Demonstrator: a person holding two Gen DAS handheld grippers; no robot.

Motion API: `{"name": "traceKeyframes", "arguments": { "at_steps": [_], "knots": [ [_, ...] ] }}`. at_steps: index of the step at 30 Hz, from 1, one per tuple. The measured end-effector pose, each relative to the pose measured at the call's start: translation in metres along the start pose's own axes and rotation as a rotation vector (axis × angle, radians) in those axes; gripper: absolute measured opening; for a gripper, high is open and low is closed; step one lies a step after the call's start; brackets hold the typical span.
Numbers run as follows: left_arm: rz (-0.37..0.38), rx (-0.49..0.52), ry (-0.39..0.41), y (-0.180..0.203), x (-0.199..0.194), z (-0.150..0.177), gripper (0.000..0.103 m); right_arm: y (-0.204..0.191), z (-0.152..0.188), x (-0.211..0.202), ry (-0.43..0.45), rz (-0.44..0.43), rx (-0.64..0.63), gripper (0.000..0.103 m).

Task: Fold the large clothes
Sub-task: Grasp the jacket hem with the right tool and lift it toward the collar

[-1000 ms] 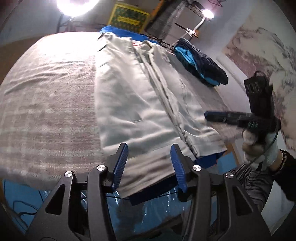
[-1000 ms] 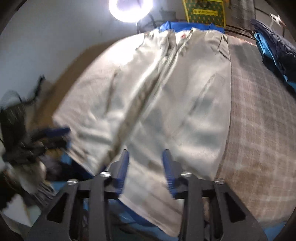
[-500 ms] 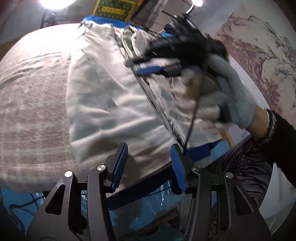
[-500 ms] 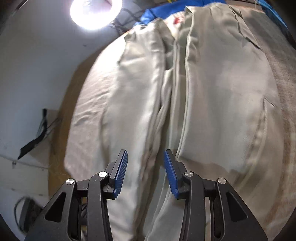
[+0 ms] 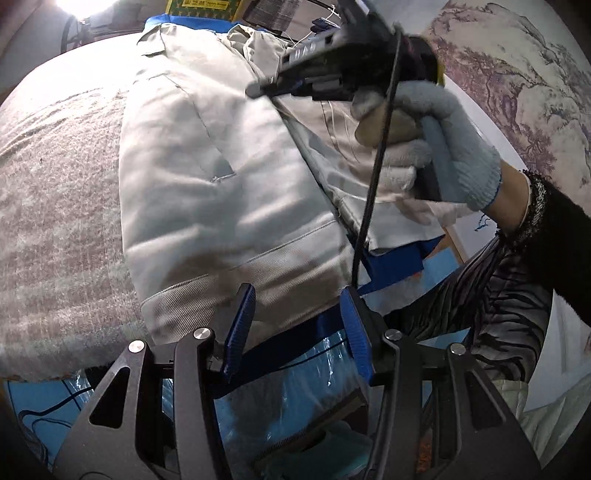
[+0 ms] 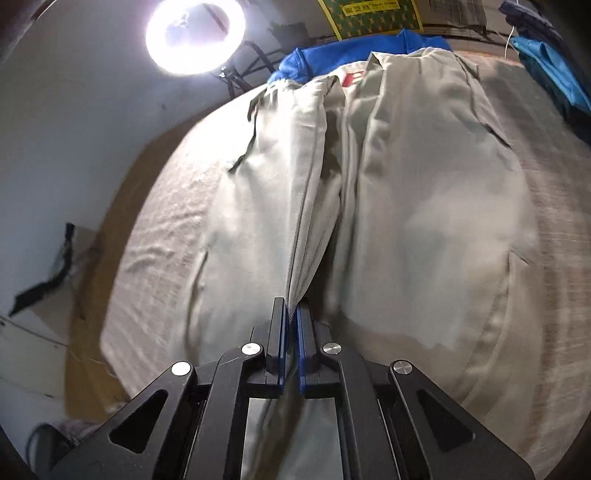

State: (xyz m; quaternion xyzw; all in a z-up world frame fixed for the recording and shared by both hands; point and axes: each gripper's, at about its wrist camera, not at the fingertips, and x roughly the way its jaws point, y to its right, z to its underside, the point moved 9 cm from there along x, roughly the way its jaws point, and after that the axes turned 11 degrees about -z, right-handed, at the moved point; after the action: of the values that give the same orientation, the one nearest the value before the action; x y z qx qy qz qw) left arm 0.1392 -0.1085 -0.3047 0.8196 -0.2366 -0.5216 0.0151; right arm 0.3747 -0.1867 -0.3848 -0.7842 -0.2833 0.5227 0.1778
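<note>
A pale grey jacket (image 5: 207, 177) lies front-up and unfastened on a grey checked blanket (image 5: 55, 184). My left gripper (image 5: 297, 295) hangs open just over the jacket's near hem, with the blue pads apart and not pressing on cloth. In the left wrist view a gloved hand (image 5: 443, 140) holds my right gripper (image 5: 258, 90) over the middle of the jacket. In the right wrist view my right gripper (image 6: 291, 306) is shut on the raised front edge of the jacket (image 6: 424, 221), which stands up in a ridge between the pads.
A ring light (image 6: 195, 35) glares beyond the far end of the blanket (image 6: 162, 229). A blue garment (image 6: 332, 55) lies by the collar and dark and blue clothes (image 6: 554, 66) are piled at the far right. A black cable (image 5: 373, 184) hangs from the right gripper.
My right gripper swung in from the side over the jacket's middle and closed on its front edge. My left gripper came nearer the hem and stayed open.
</note>
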Motion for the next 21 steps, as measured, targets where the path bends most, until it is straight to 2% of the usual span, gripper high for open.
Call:
{"name": "traceKeyframes", "arguments": {
  "at_steps": [2,5,10,13,15,17,19,21],
  "knots": [
    [0.003,-0.002,-0.003,-0.002,-0.001,-0.001,0.049,0.008,0.009,0.013,-0.041,-0.005,0.016,0.004],
    [0.022,-0.005,-0.004,0.0,-0.007,0.0,0.049,0.013,0.01,0.013,-0.043,-0.065,0.087,0.007],
    [0.042,-0.011,0.063,-0.006,-0.03,-0.005,0.049,0.004,0.01,-0.013,-0.035,-0.058,0.049,0.009],
    [0.035,-0.091,0.111,-0.028,-0.044,-0.011,0.049,-0.003,0.021,-0.042,-0.014,-0.077,0.031,0.011],
    [0.017,-0.178,0.125,-0.052,-0.048,-0.014,0.049,-0.002,0.033,-0.068,0.003,-0.073,0.017,0.024],
    [0.021,-0.28,0.129,-0.074,-0.049,-0.016,0.049,-0.002,0.051,-0.091,0.026,-0.051,-0.007,0.025],
    [0.029,-0.341,0.124,-0.087,-0.047,-0.02,0.049,0.0,0.073,-0.104,0.027,-0.018,-0.049,0.025],
    [0.019,-0.332,0.123,-0.086,-0.045,-0.022,0.049,0.003,0.1,-0.101,-0.024,0.013,-0.095,0.025]
  ]
}}
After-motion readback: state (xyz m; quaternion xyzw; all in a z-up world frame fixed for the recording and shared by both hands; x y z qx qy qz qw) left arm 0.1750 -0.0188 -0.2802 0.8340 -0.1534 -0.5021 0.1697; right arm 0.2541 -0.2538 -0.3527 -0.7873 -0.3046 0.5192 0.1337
